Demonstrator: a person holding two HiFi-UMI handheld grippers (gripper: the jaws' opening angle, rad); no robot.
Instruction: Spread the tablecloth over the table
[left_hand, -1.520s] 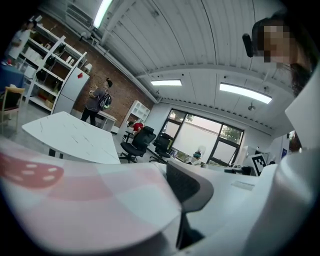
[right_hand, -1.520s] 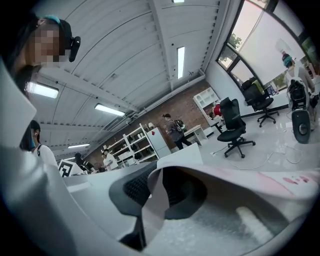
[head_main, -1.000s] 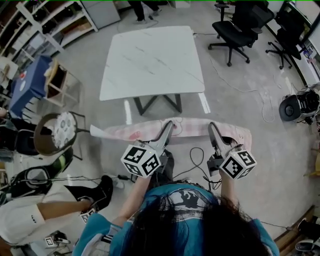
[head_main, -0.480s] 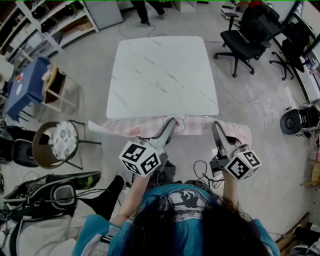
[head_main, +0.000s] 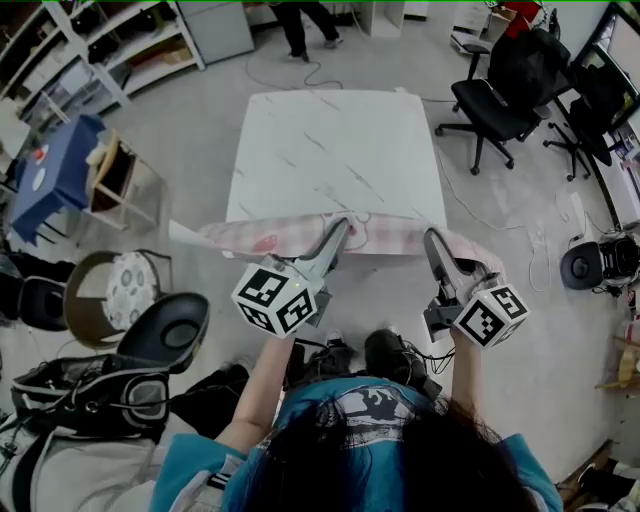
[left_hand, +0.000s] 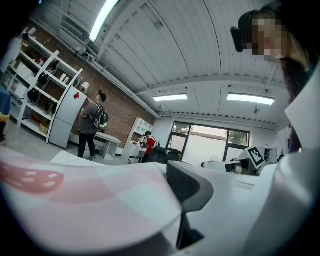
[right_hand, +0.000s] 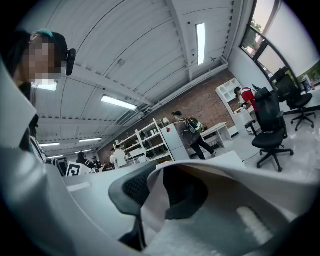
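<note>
The pink checked tablecloth (head_main: 270, 236) hangs as a bunched strip along the near edge of the white marble-look table (head_main: 330, 150), held level between both grippers. My left gripper (head_main: 340, 230) is shut on the cloth's edge; in the left gripper view the pink cloth (left_hand: 75, 195) lies pinched beside the dark pad (left_hand: 187, 185). My right gripper (head_main: 433, 240) grips the cloth's right part. In the right gripper view the cloth (right_hand: 235, 190) folds over the dark pad (right_hand: 135, 187). Its jaws are opening slightly, with the cloth still pinched between them.
Black office chairs (head_main: 500, 90) stand right of the table. On the left are a blue-covered table (head_main: 55, 165), a wooden chair (head_main: 120, 175), a round stool (head_main: 110, 290) and a black seat (head_main: 165, 330). A person (head_main: 305, 20) stands beyond the table. Cables lie on the floor.
Both grippers have carried the cloth forward and a little up, from the floor side to the table's near edge. The table now sits closer in the head view.
</note>
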